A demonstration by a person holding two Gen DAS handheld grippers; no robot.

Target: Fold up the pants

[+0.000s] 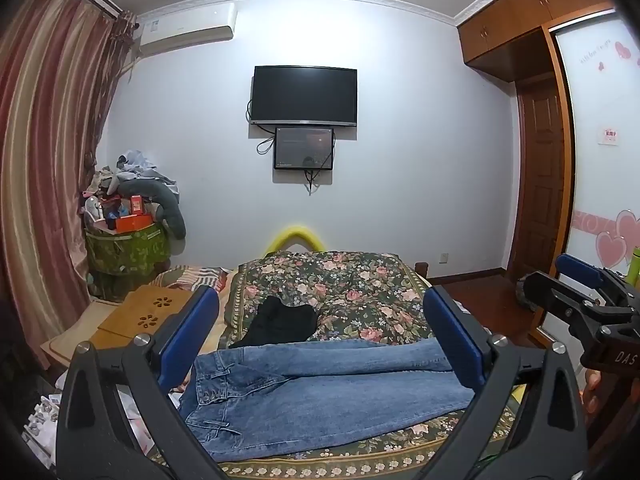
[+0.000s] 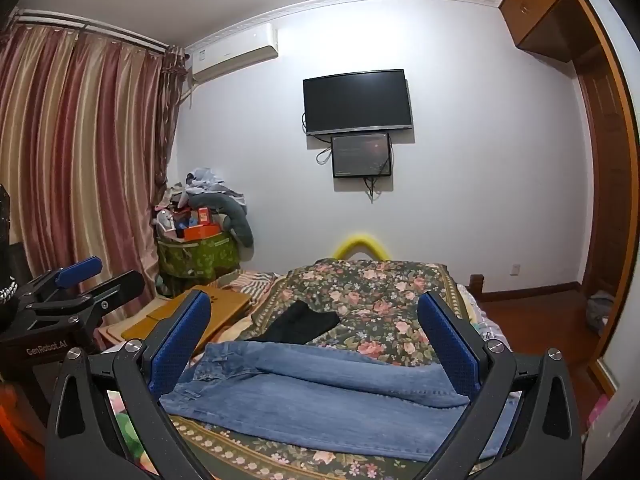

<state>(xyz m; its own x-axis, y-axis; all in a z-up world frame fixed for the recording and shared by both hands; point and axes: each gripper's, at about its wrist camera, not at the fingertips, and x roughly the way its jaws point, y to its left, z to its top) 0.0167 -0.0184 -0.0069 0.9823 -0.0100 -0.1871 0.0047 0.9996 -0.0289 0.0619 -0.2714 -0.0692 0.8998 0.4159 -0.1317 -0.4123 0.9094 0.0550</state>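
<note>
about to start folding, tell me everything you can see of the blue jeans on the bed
The blue denim jeans lie flat and unfolded across the floral bedspread, waistband at the left, legs running right, one leg lying partly over the other. Belt loops and seams show near the waist. A black garment lies just behind them, possibly touching. Neither open gripper touches the jeans.

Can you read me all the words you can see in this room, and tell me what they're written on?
"GenRobot.AI" in pale letters on the black body of the left gripper, seen from the right wrist.
"DAS", cut off at the picture's edge, on the black body of the right gripper, seen from the left wrist.
Pink writing beside the hearts on the white wardrobe door: too blurred to read.
Small red-and-white sign on that door: too small.
Label on the white air conditioner: too small.
</note>
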